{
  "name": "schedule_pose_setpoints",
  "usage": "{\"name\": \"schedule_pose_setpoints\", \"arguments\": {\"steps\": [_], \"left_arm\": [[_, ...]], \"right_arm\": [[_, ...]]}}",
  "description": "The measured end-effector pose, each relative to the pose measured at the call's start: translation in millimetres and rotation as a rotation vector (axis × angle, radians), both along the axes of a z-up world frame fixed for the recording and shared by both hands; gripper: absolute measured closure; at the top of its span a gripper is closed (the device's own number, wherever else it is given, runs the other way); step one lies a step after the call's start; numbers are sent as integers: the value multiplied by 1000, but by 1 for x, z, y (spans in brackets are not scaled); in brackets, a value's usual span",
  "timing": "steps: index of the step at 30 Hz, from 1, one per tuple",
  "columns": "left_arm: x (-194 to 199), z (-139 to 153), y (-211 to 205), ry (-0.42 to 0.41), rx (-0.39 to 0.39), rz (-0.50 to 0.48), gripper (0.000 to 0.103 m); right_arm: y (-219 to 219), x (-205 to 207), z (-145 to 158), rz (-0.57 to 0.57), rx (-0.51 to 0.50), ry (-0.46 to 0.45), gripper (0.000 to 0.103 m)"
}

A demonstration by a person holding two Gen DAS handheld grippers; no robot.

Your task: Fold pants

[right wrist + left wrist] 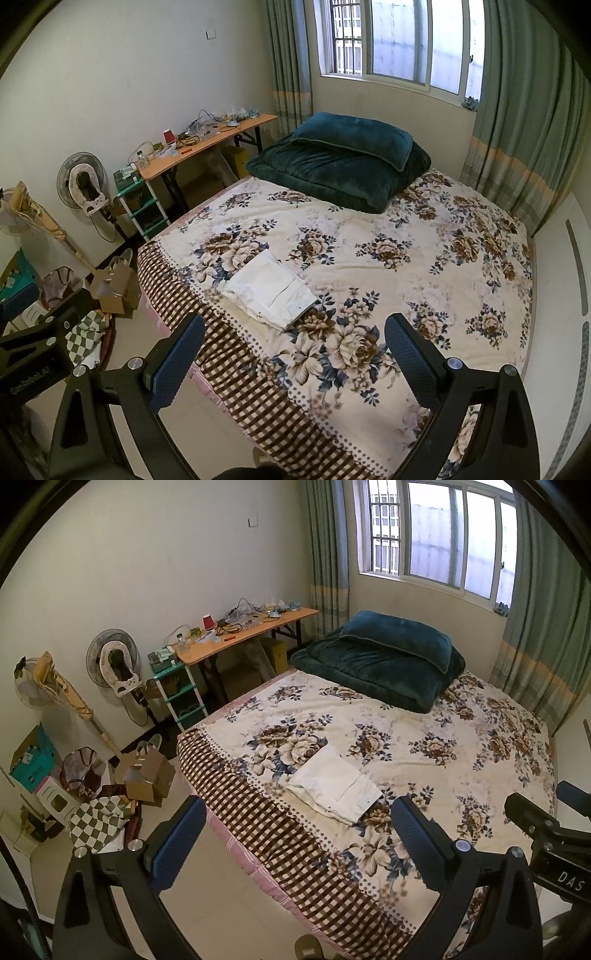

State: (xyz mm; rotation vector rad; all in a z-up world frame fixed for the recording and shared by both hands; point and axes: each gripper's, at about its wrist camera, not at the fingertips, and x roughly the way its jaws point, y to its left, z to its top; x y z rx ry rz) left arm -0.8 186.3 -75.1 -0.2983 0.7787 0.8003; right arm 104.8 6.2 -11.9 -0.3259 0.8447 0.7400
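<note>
White pants (332, 786) lie folded into a compact rectangle on the floral bedspread (424, 738), near the bed's near-left corner; they also show in the right wrist view (271, 288). My left gripper (299, 834) is open and empty, held well above and short of the pants. My right gripper (295, 350) is open and empty, also back from the pants, over the bed's near edge. The right gripper's body shows at the right edge of the left wrist view (546, 834).
A folded dark green quilt with a pillow (384, 661) lies at the bed's far end under the window. A cluttered wooden desk (243, 635), a green shelf (181, 694), a fan (112, 661) and cardboard boxes (146, 775) stand on the left.
</note>
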Motion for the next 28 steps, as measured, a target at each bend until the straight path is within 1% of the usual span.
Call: {"name": "schedule_pose_setpoints", "arguments": {"steps": [9, 15, 17, 28], "left_arm": [[4, 3, 2, -4, -4, -11, 0], [17, 10, 10, -4, -2, -30, 0], [15, 9, 7, -6, -3, -27, 0], [22, 15, 13, -24, 22, -41, 0]], "right_arm": [[-1, 1, 1, 0, 2, -3, 3], [-1, 0, 1, -2, 1, -3, 3], [-1, 0, 2, -4, 2, -5, 3], [1, -1, 6, -12, 9, -5, 3]]}}
